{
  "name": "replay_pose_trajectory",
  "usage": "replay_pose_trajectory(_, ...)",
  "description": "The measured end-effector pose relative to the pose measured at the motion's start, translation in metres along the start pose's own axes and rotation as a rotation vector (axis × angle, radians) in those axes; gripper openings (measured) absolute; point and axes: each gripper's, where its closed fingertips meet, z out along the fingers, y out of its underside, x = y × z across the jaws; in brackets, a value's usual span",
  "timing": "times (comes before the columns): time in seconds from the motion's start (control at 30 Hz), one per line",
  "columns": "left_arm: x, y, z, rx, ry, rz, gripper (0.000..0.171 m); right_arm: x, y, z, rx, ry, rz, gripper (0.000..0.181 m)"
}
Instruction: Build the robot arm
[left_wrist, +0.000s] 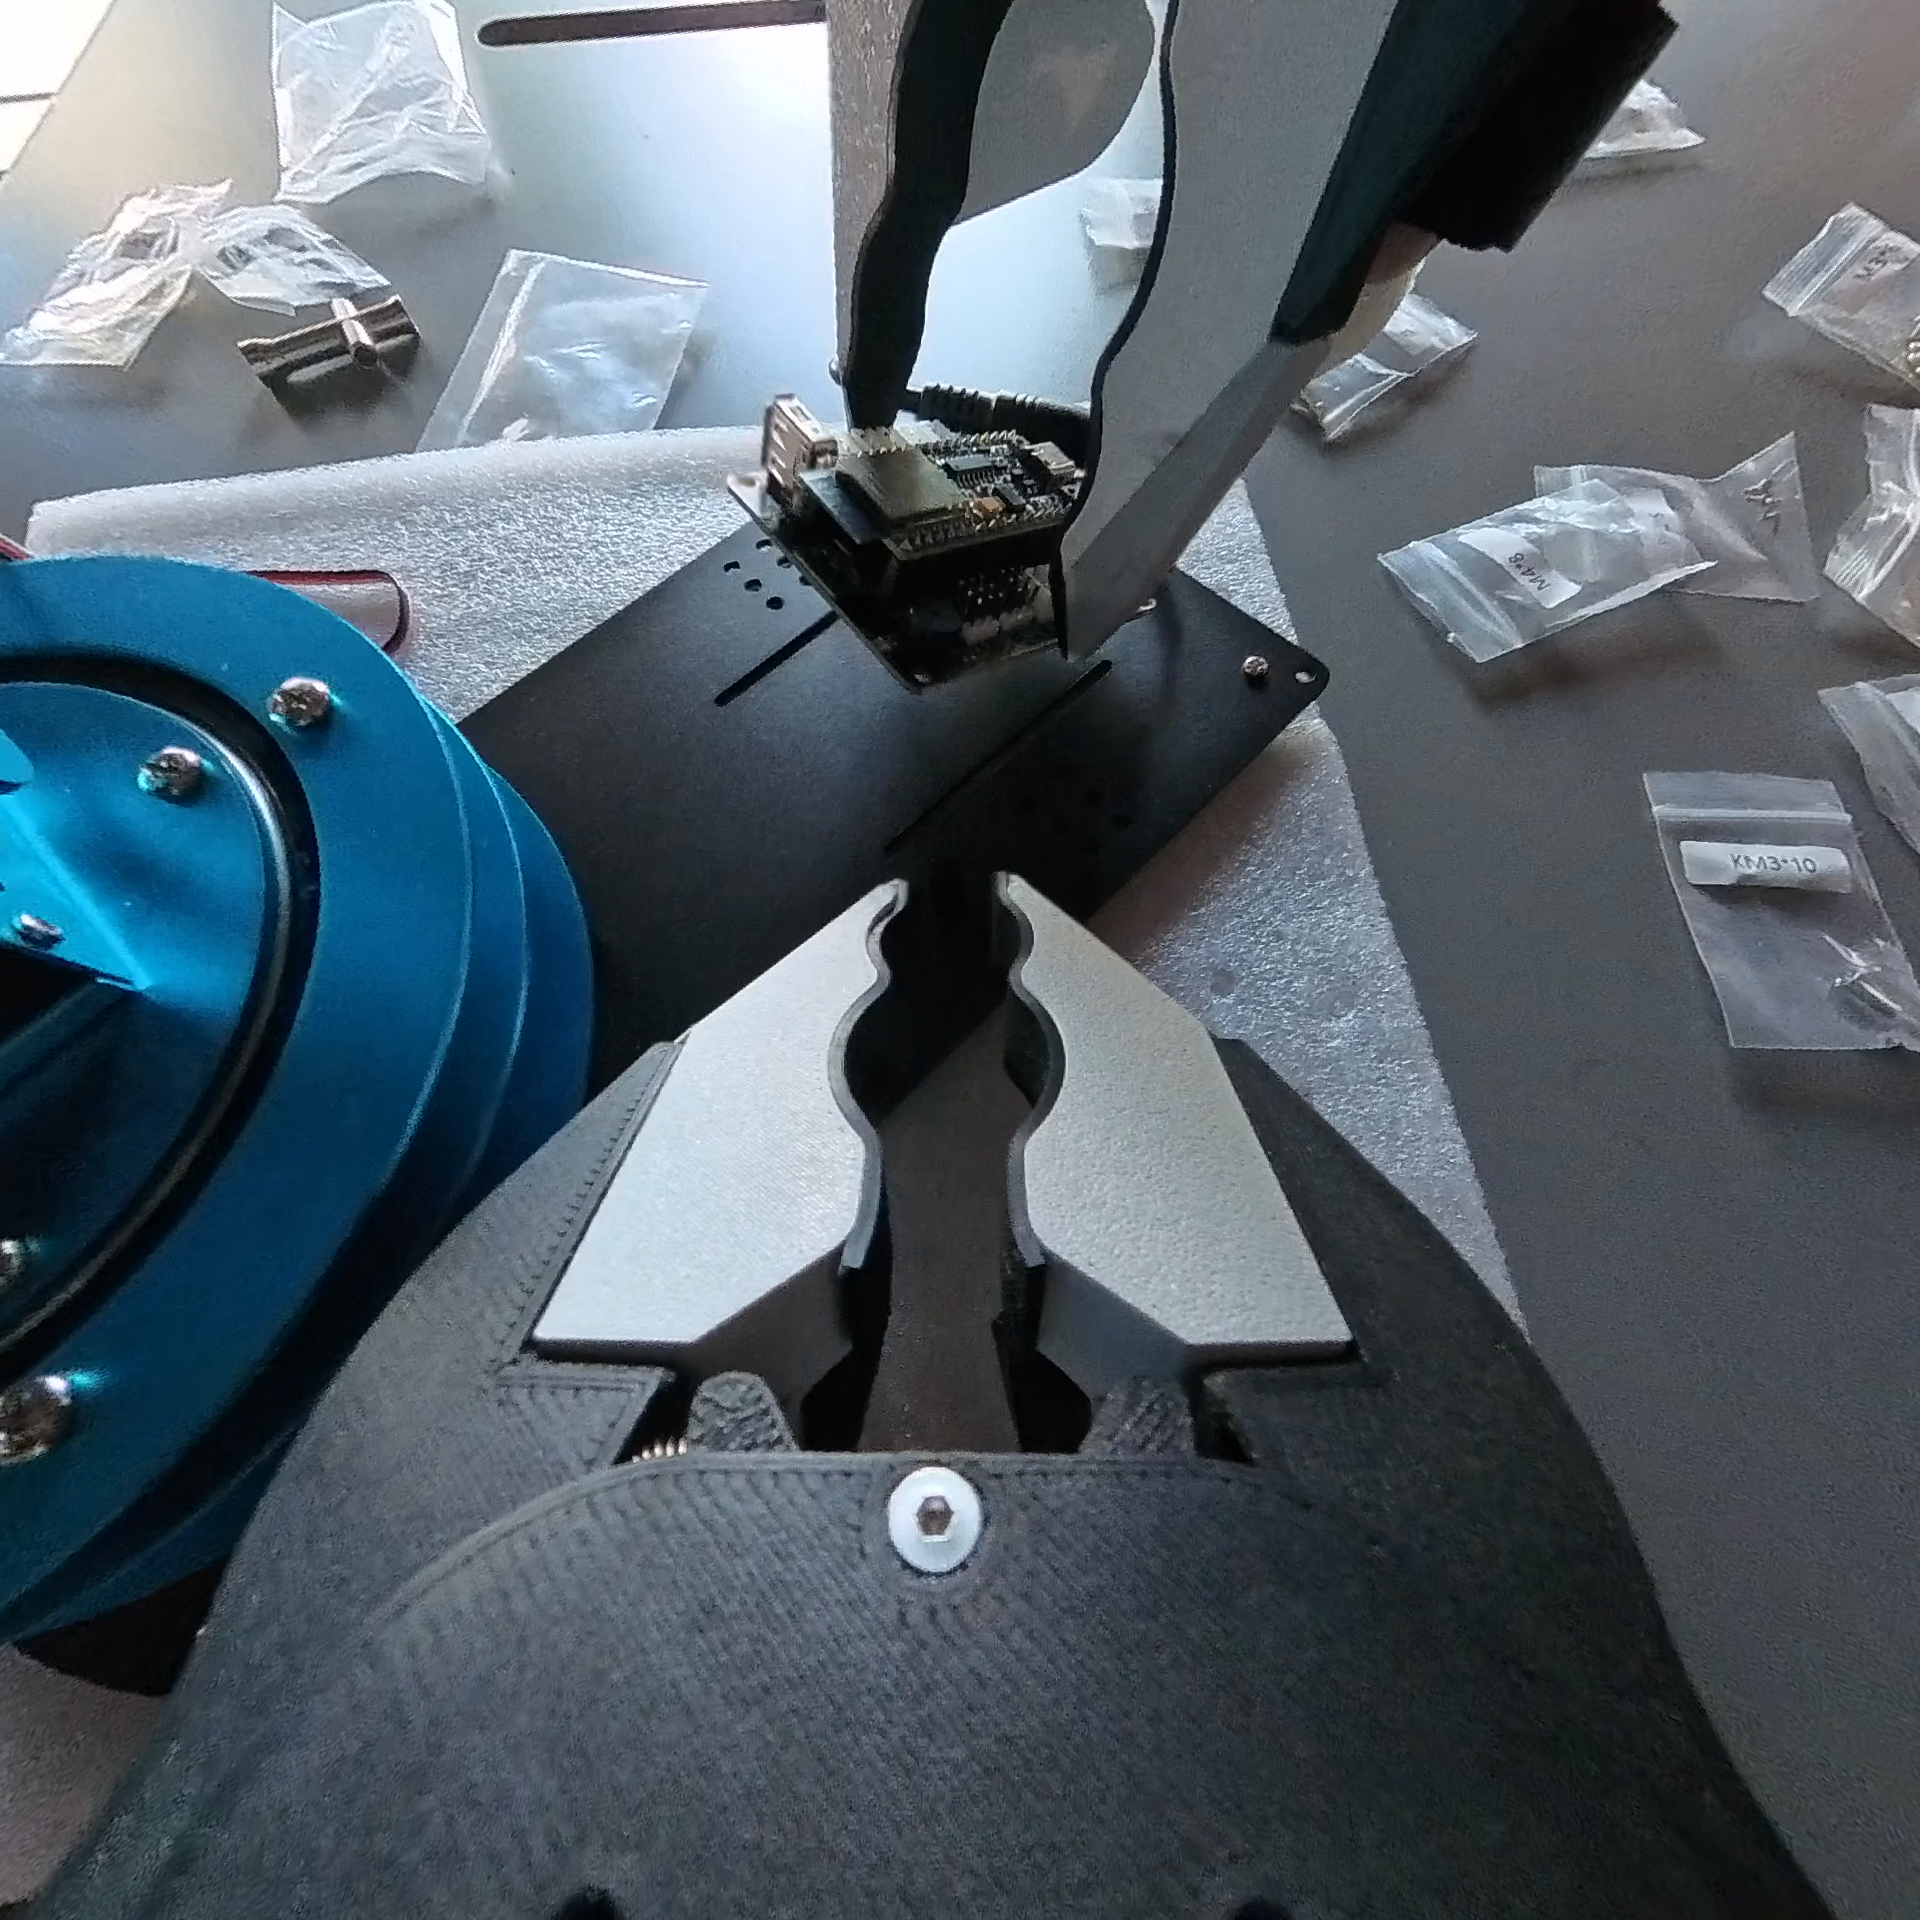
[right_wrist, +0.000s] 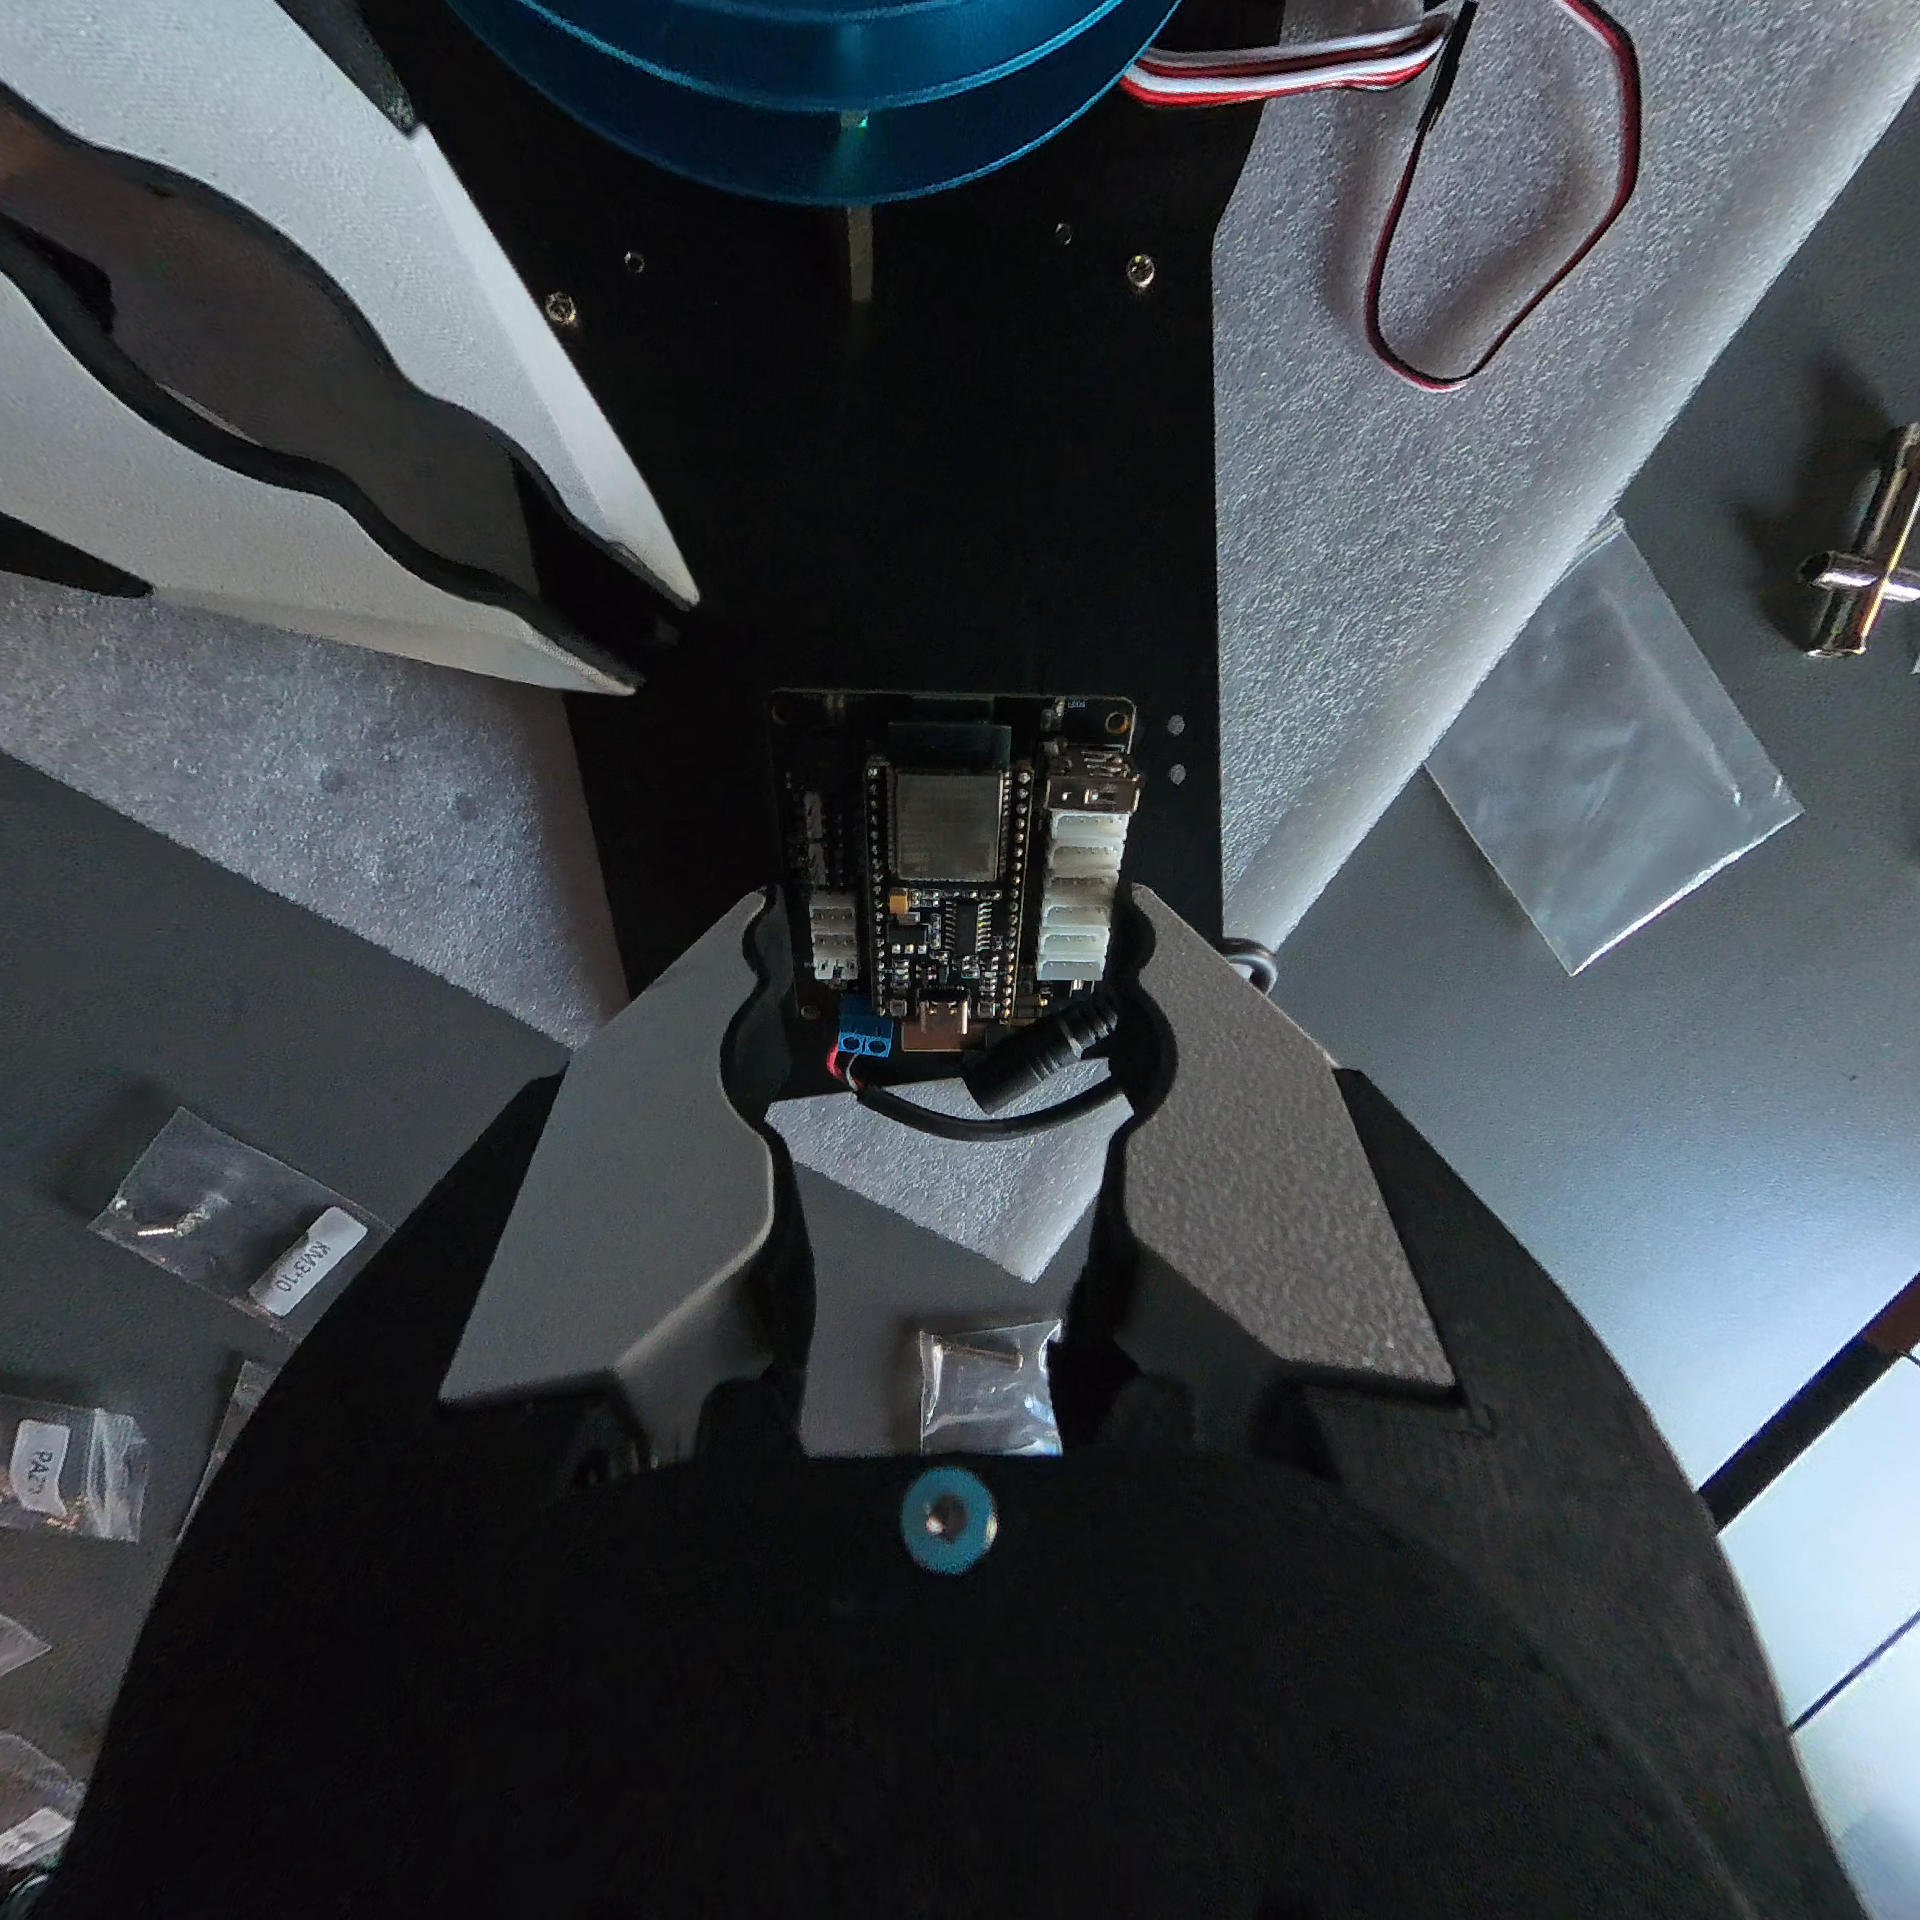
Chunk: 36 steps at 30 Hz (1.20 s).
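Along the left edge of the left wrist view stands a blue anodised round base (left_wrist: 260, 1039) bolted to a black slotted metal plate (left_wrist: 790, 790), which lies on white foam sheet (left_wrist: 1288, 997). At centre the left gripper (left_wrist: 948, 904) hovers low over the plate's near edge, jaws narrowly parted and holding nothing. Beyond it the right gripper (right_wrist: 948, 914) has its fingers on both sides of a stacked microcontroller board (right_wrist: 951, 862), jaws closed about it; the board seems lifted slightly off the plate, though the angle leaves this unsure. To handle it well, grip should stay on the board edges, clear of the barrel plug (right_wrist: 1039, 1065). Rightward, small labelled zip bags (left_wrist: 1787, 914) lie scattered on the grey table (left_wrist: 1558, 1195)
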Motion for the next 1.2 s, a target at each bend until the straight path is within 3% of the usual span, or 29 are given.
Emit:
replay_pose_trajectory(0.13, 0.002, 0.001, 0.001, -0.007, 0.017, 0.000, 0.004, 0.000, 0.000, 0.000, -0.003, 0.004, 0.000, 0.060)
replay_pose_trajectory(0.67, -0.006, -0.002, 0.008, -0.042, -0.018, -0.032, 0.004, 0.000, -0.002, -0.001, 0.004, 0.009, -0.008, 0.060)
replay_pose_trajectory(0.97, -0.004, 0.001, 0.002, -0.085, -0.008, -0.006, 0.024, 0.000, -0.002, -0.003, 0.000, 0.017, -0.020, 0.060)
replay_pose_trajectory(1.2, -0.009, 0.002, 0.002, -0.106, -0.029, 0.060, 0.012, -0.001, -0.001, -0.003, 0.002, 0.016, -0.019, 0.060)
